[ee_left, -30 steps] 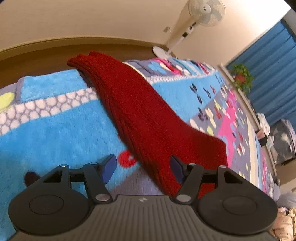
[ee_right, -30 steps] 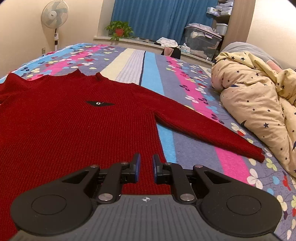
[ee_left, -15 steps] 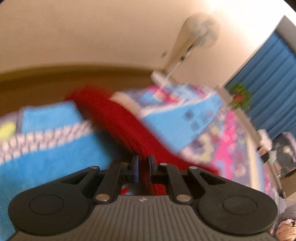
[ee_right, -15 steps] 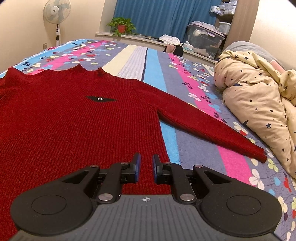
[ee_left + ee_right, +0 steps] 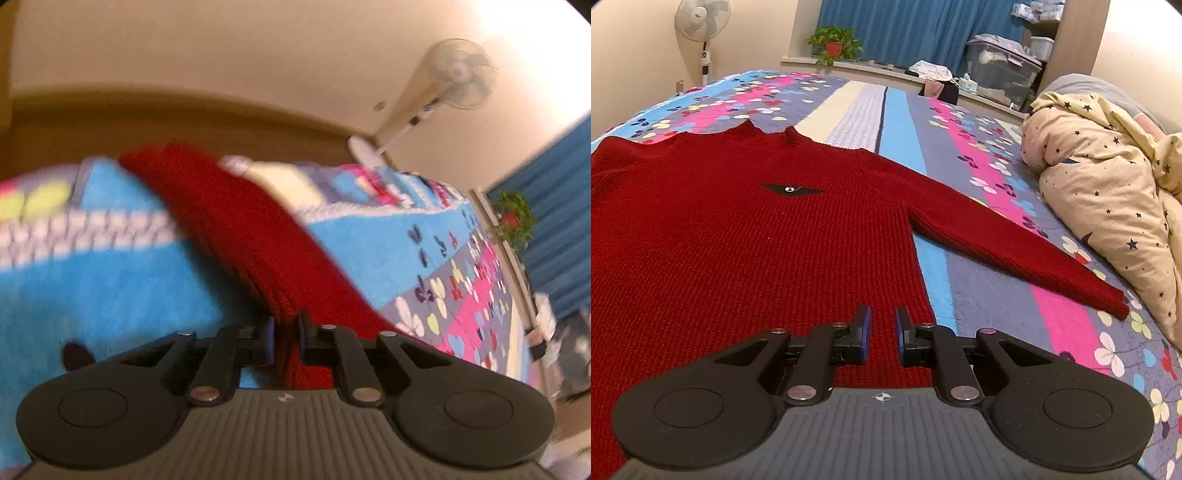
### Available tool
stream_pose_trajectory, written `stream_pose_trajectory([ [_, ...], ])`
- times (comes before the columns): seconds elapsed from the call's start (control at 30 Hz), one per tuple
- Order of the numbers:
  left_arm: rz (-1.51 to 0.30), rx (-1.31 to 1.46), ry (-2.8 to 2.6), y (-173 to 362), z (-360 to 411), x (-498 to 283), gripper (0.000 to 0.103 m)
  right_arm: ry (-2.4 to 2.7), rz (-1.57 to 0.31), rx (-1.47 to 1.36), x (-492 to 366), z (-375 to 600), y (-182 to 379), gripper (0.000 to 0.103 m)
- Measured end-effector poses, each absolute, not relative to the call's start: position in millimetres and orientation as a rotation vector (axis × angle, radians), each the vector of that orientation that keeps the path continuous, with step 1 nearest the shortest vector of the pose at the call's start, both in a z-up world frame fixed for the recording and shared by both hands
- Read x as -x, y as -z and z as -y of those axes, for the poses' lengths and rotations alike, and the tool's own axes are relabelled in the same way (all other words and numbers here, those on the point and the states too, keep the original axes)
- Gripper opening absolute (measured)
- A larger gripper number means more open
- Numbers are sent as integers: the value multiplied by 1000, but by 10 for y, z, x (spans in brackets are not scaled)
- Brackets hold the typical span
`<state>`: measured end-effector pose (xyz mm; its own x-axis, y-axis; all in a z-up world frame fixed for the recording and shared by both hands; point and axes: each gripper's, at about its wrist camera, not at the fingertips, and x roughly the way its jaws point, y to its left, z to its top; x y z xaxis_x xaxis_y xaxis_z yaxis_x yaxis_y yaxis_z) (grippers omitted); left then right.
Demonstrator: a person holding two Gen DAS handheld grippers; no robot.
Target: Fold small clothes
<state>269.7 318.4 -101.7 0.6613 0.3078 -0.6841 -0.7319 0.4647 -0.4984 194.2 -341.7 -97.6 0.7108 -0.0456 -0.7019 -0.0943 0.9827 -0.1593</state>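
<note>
A dark red knitted sweater (image 5: 746, 236) lies flat, front up, on the patterned bedspread (image 5: 979, 288), with a small black patch on the chest. Its right sleeve (image 5: 1015, 254) stretches out toward the quilt. In the left wrist view the other sleeve (image 5: 251, 236) runs away from me across the blue part of the bedspread (image 5: 103, 288). My left gripper (image 5: 286, 332) is shut on this sleeve, with red knit pinched between the jaws. My right gripper (image 5: 882, 328) hovers over the sweater's lower right hem, jaws nearly together with a narrow gap, and nothing shows between them.
A cream star-print quilt (image 5: 1108, 199) is bunched at the right of the bed. A standing fan (image 5: 701, 33), a potted plant (image 5: 833, 42), blue curtains and storage boxes (image 5: 1001, 66) stand past the far edge. A wooden bed board (image 5: 184, 125) runs behind the sleeve.
My left gripper closed from wide open onto the red sleeve and lifted it, tilting the view upward. My right gripper stayed almost still over the hem.
</note>
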Motion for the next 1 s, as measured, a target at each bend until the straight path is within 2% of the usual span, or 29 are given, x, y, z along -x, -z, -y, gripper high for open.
stream_pose_trajectory([
  [0.13,-432,495,-501,465,-2424,-2925,11,-32,-780,193,-1951,3385,982,14],
  [0.27,-351,262,-95,145,-1290,-2997,14,-32,-782,194,-1960,3374,995,14],
  [0.33,-420,190,169,173,-751,-3068,35,-29,-785,192,-1960,3381,1003,14],
  [0.37,-475,162,293,215,-562,-3099,53,-26,-788,191,-1963,3382,1008,14],
  [0.43,-505,106,371,289,-337,-3069,53,-21,-792,188,-1967,3380,1018,14],
  [0.53,-521,145,328,331,-445,-3110,54,-19,-795,190,-1984,3367,1029,14],
  [0.8,-573,497,97,252,-1460,-3408,54,-64,-749,203,-2037,3183,1053,14],
  [1.0,-715,514,-119,334,-1897,-3549,54,-134,-725,90,-2421,2621,1008,18],
])
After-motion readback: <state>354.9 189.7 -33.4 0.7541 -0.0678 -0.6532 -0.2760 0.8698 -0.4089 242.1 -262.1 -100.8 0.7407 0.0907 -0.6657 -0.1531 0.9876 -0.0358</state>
